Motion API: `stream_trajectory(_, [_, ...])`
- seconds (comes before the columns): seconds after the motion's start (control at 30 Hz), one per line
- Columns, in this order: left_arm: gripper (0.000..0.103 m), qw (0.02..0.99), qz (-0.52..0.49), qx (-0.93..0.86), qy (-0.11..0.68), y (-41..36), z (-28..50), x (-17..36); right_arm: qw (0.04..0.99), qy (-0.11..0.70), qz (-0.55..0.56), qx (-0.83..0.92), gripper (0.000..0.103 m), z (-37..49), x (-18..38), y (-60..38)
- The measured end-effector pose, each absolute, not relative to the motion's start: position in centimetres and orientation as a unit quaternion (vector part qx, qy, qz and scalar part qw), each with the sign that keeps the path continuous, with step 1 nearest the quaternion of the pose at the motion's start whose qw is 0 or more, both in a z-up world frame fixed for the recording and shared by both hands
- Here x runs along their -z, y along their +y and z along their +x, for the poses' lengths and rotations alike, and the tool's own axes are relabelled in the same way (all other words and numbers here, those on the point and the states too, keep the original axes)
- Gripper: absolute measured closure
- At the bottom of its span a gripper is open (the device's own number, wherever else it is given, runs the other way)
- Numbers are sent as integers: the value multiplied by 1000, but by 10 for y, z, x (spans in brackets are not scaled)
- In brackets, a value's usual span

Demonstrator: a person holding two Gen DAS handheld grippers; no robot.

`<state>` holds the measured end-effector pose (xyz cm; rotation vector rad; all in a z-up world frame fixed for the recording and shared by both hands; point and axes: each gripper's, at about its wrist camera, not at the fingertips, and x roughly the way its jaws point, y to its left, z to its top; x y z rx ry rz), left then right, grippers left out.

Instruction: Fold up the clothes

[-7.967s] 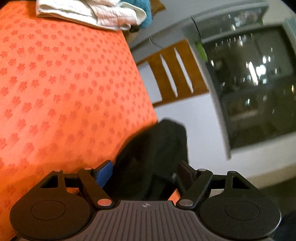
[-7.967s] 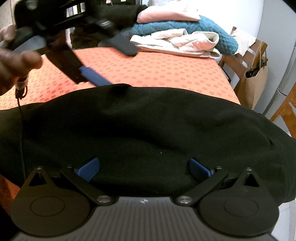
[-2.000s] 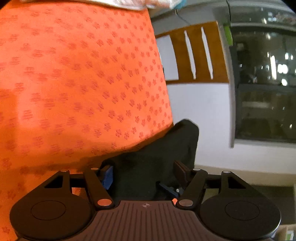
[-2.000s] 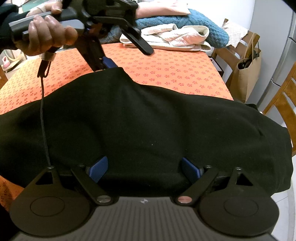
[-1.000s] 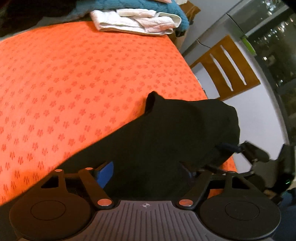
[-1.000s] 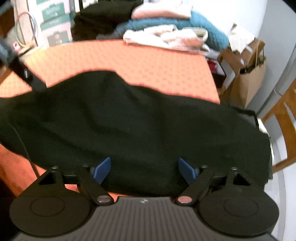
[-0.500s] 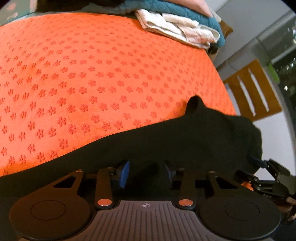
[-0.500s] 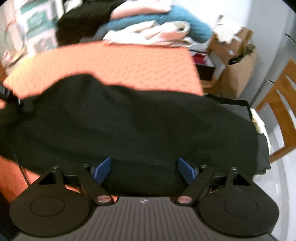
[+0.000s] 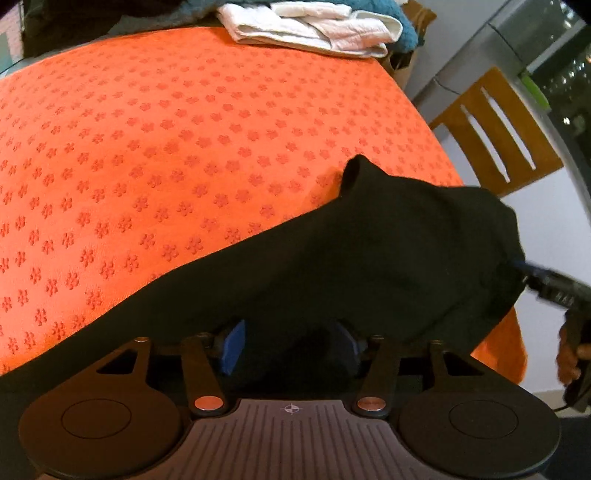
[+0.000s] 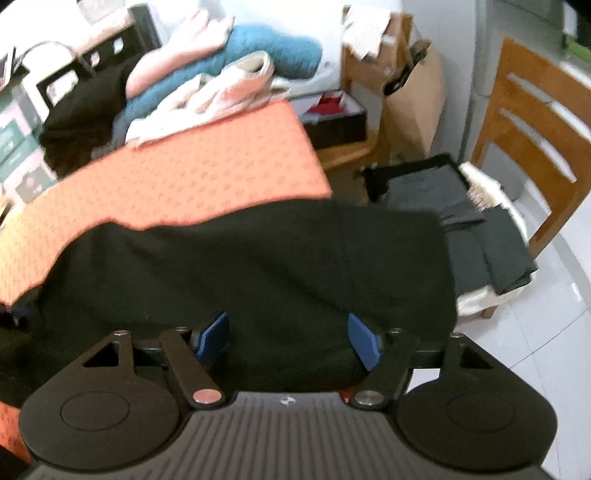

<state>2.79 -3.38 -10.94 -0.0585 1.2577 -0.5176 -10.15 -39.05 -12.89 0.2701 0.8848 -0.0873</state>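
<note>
I see the orange surface [image 9: 184, 147] with the black garment [image 9: 369, 258] stretched lengthwise along its near edge, one end overhanging. My left tool [image 9: 291, 347] is opening, my right tool [image 10: 290, 338] closing, cloth between both.

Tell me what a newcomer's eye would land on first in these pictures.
First, the bright orange flower-print tablecloth filling the left wrist view. Next, the black garment draped over its near edge, bunched between the blue pads of both tongs. Then the pile of folded white, pink and teal laundry at the far end, and the wooden chair beside the table.
</note>
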Motion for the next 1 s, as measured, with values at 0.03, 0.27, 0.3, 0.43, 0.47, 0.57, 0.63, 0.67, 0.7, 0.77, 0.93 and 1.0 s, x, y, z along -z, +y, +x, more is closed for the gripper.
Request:
stream_trajectory(0.03, [45, 778, -23, 244, 578, -35, 24, 106, 897, 418, 134, 54, 27, -105, 123, -394])
stream_trajectory(0.27, [39, 767, 15, 278, 578, -44, 1, 103, 862, 408, 227, 197, 26, -137, 139, -453])
stream_trajectory(0.3, [39, 764, 17, 277, 582, -44, 0, 106, 853, 406, 252, 210, 26, -142, 145, -462])
stream_trajectory(0.43, [38, 761, 7, 271, 589, -39, -1, 113, 806, 366, 419, 202, 26, -158, 176, -487])
stream_trajectory(0.47, [38, 761, 4, 270, 590, -38, -1, 113, 790, 354, 461, 196, 26, -163, 184, -493])
stream_trajectory(0.57, [38, 761, -1, 268, 591, -36, 0, 113, 737, 319, 569, 176, 26, -168, 214, -500])
stream_trajectory(0.63, [38, 762, -4, 266, 591, -35, 0, 114, 721, 305, 597, 173, 26, -165, 227, -497])
stream_trajectory(0.67, [38, 762, -10, 265, 591, -34, 0, 114, 721, 301, 599, 174, 27, -165, 231, -495])
stream_trajectory(0.7, [38, 763, -21, 263, 591, -31, 0, 114, 721, 302, 599, 173, 27, -163, 233, -491])
stream_trajectory(0.77, [38, 764, -47, 257, 590, -25, 1, 115, 726, 297, 597, 168, 36, -160, 236, -488])
stream_trajectory(0.93, [36, 777, -89, 225, 581, -10, -1, 111, 747, 265, 590, 159, 86, -157, 229, -484])
stream_trajectory(1.0, [35, 785, -99, 208, 575, -3, -3, 108, 766, 260, 562, 169, 87, -157, 213, -485])
